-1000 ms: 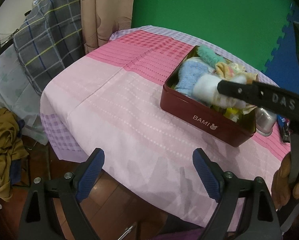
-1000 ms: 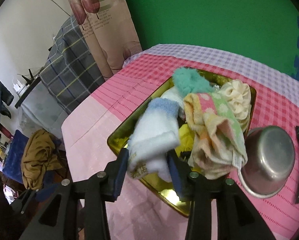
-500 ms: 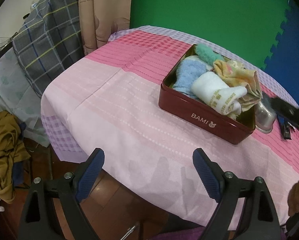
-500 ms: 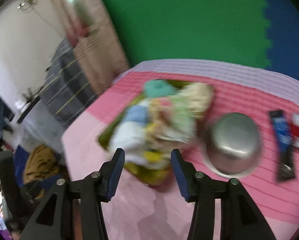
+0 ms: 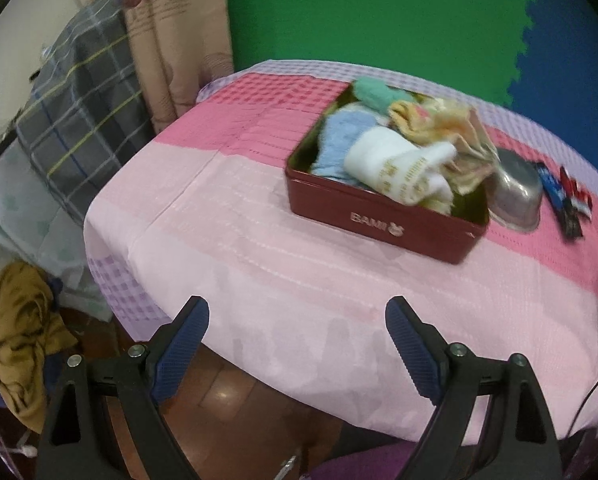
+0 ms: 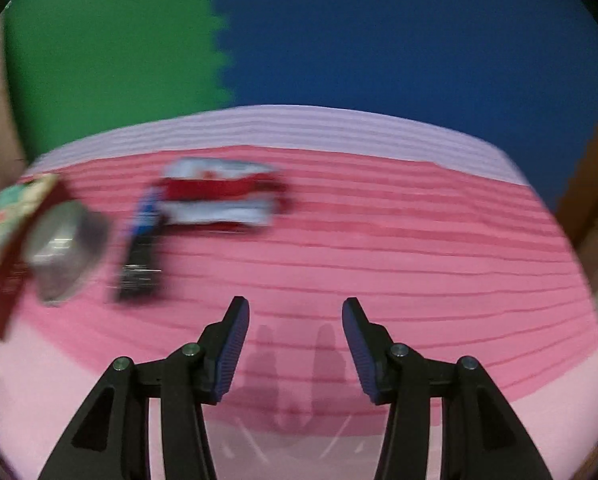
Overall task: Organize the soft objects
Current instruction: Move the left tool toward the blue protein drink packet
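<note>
Red tin of soft goods, pink-clothed table; both your claws empty.

Around the red tin (image 5: 383,216): steel bowl (image 5: 517,196) touching at its 3 o'clock, then dark sachets (image 5: 563,200). In it: white sock (image 5: 399,168), blue cloth (image 5: 343,140), teal cloth (image 5: 375,90), yellow patterned cloth (image 5: 443,128), heaped above the rim. Your left claw (image 5: 297,328) stands wide apart, tin at its 1 o'clock, well apart, bare tablecloth (image 5: 259,240) between. Your right claw (image 6: 295,320), jaws apart, sees the tin blurred at 10 o'clock.
</note>
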The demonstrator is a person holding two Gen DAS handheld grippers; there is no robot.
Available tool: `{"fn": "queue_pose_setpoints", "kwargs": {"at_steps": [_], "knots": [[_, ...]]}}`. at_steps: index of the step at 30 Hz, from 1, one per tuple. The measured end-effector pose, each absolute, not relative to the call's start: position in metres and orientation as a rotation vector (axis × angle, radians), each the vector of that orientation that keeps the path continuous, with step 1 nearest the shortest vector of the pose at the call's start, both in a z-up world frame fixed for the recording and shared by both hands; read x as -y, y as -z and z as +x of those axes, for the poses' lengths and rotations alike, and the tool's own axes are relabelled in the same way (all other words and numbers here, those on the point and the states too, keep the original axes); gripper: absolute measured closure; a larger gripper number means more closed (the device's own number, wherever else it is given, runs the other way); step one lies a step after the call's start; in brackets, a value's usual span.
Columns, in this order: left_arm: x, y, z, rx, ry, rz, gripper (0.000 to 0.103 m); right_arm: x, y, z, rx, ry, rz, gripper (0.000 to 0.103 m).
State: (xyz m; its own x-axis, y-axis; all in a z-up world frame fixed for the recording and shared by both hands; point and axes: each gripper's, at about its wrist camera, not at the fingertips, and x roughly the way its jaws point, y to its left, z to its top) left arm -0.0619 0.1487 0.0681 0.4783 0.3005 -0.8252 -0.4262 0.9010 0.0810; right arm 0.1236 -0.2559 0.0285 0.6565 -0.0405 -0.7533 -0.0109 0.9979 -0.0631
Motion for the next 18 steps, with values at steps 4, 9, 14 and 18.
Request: {"fn": "queue_pose_setpoints", "kwargs": {"at_steps": [4,9,14,18], "knots": [[-0.130,-0.066,-0.058,-0.988,-0.417,-0.057,0.014,0.295,-0.017,0.134,-0.880,0.136,-0.076,0.054],[-0.111,-0.062,-0.055,-1.003,-0.372,0.003,0.014,0.309,-0.008,0.138,-0.892,0.175,-0.063,0.048],[-0.090,-0.060,-0.050,-1.018,-0.318,0.052,0.014,0.315,-0.006,0.142,-0.903,0.166,-0.021,0.048],[-0.072,-0.062,-0.040,-1.021,-0.272,0.073,0.014,0.320,-0.006,0.140,-0.902,0.158,0.007,0.047]]}}
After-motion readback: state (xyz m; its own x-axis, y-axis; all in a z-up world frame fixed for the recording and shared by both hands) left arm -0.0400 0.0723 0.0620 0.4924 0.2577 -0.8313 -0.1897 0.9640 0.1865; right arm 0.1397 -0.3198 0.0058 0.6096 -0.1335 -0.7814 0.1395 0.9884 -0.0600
